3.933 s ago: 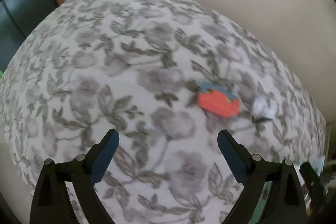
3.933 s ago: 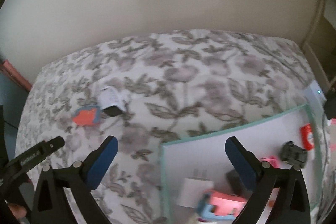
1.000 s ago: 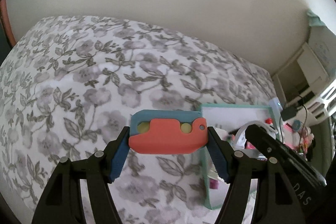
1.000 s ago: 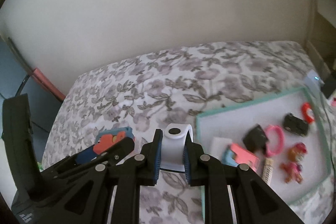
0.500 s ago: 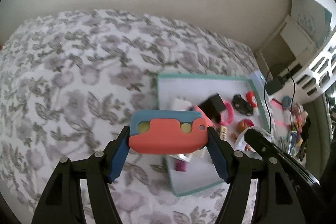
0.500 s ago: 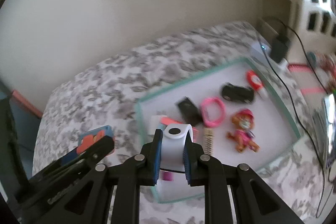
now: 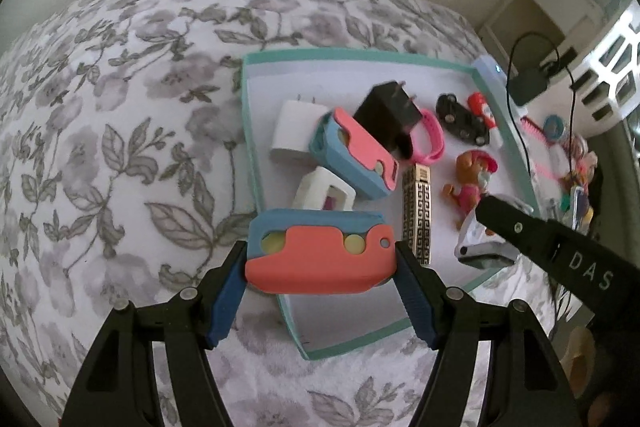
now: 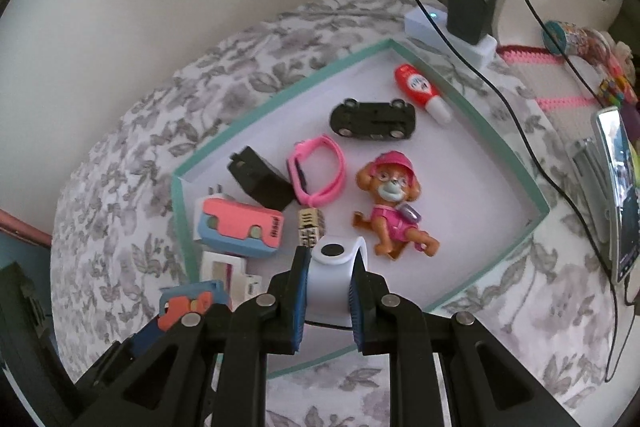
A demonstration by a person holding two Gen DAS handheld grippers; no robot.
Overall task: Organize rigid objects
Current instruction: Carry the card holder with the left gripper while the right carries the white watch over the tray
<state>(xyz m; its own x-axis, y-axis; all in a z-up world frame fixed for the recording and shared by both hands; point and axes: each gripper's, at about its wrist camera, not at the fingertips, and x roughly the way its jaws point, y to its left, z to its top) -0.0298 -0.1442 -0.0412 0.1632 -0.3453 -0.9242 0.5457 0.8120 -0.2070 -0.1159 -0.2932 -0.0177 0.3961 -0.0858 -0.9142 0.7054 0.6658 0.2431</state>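
Note:
My left gripper point(image 7: 320, 259) is shut on a coral-and-blue block point(image 7: 316, 267), held above the near left corner of the teal-rimmed tray point(image 7: 250, 131). A matching coral-and-blue block point(image 7: 354, 155) lies inside the tray. My right gripper point(image 8: 330, 261) is shut on a white clip with a black dot point(image 8: 332, 279), held over the tray's near side point(image 8: 500, 143). In the right wrist view the left gripper's block point(image 8: 188, 303) shows at the lower left. In the left wrist view the right gripper's finger point(image 7: 520, 227) enters from the right.
The tray holds a white charger point(image 7: 290, 131), black charger point(image 8: 260, 179), pink band point(image 8: 320, 167), black toy car point(image 8: 372, 119), red bottle point(image 8: 416, 85), dog figure point(image 8: 394, 199) and gold patterned bar point(image 7: 418, 215). A power strip with adapter point(image 8: 468, 11) and a phone point(image 8: 616, 195) lie to the right.
Both grippers have moved right and down over the floral bed to the tray, each keeping its object. The tray now fills the middle of both views.

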